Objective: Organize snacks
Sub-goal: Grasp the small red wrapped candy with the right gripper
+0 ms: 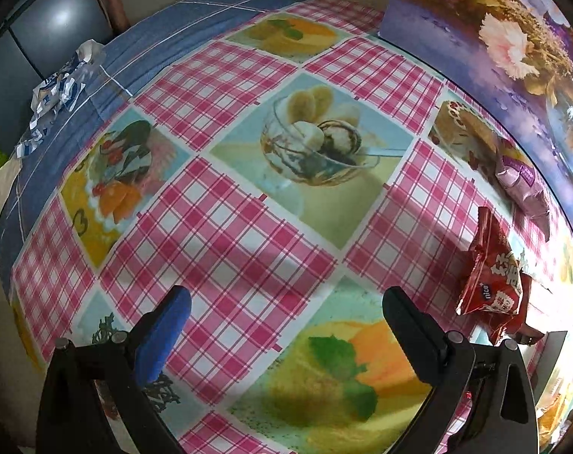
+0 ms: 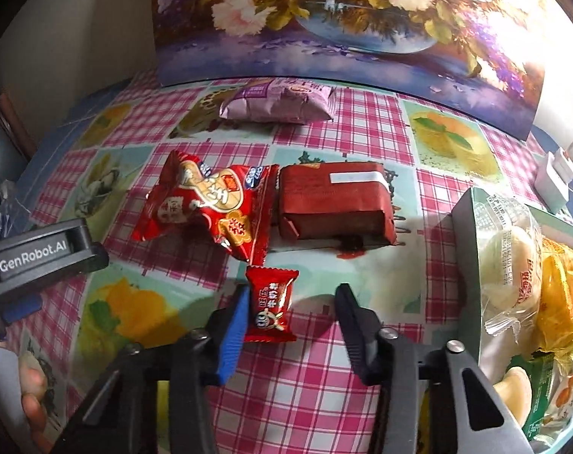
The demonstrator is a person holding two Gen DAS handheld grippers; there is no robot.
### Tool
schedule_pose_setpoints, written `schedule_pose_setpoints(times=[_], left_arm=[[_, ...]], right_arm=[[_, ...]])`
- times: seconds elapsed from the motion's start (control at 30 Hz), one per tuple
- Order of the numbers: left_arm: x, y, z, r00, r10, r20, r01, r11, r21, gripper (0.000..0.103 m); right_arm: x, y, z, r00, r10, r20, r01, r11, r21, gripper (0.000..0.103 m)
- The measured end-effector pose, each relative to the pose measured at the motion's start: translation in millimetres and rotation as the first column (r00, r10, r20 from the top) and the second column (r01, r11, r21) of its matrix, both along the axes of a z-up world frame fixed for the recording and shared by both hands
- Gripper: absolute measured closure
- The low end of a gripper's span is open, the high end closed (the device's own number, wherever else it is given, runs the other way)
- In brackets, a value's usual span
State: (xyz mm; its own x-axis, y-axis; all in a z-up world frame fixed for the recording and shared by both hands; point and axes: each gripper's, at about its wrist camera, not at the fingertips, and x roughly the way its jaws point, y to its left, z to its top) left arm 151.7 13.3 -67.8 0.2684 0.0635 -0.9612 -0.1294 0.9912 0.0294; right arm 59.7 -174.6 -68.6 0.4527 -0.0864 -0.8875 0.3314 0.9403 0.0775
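Right gripper (image 2: 290, 302) spread apart around small red foil candy packet (image 2: 272, 304) on pink checked plastic tablecloth (image 2: 305, 397), blue pad touching; left gripper (image 1: 286, 302) spread apart, holding nothing.

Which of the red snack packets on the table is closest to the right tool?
The small red candy, lying between the right tool's open fingers. The crinkled red bag and dark red block lie farther off.

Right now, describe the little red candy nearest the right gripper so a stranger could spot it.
Start at the flower painting leaning at the table's back edge and come forward past the dark red wrapped block. The small red candy lies between the right gripper fingers, against the blue one. It is the smallest red packet, with twisted-style crimped ends.
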Motion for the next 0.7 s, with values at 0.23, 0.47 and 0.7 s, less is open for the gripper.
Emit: schedule_pose_setpoints(times=[0.23, 0.47, 0.7], left_arm=[[-1, -12, 5, 1.0, -0.009, 0.005, 0.009, 1.0, -0.016, 0.002], [3, -18, 14, 1.0, -0.007, 0.02, 0.008, 0.999, -0.051, 0.002], [9, -14, 31, 0.997, 0.013, 0.07, -0.001, 0.987, -0.164, 0.002]], right_arm=[[-1, -10, 0, 1.0, -0.013, 0.015, 0.012, 1.0, 0.01, 0.081], [-5, -21, -1, 0.998, -0.023, 0.05, 0.021, 0.999, 0.04, 0.084], [-10, -37, -3, 0.994, -0.045, 0.102, 0.037, 0.996, 0.078, 0.084]])
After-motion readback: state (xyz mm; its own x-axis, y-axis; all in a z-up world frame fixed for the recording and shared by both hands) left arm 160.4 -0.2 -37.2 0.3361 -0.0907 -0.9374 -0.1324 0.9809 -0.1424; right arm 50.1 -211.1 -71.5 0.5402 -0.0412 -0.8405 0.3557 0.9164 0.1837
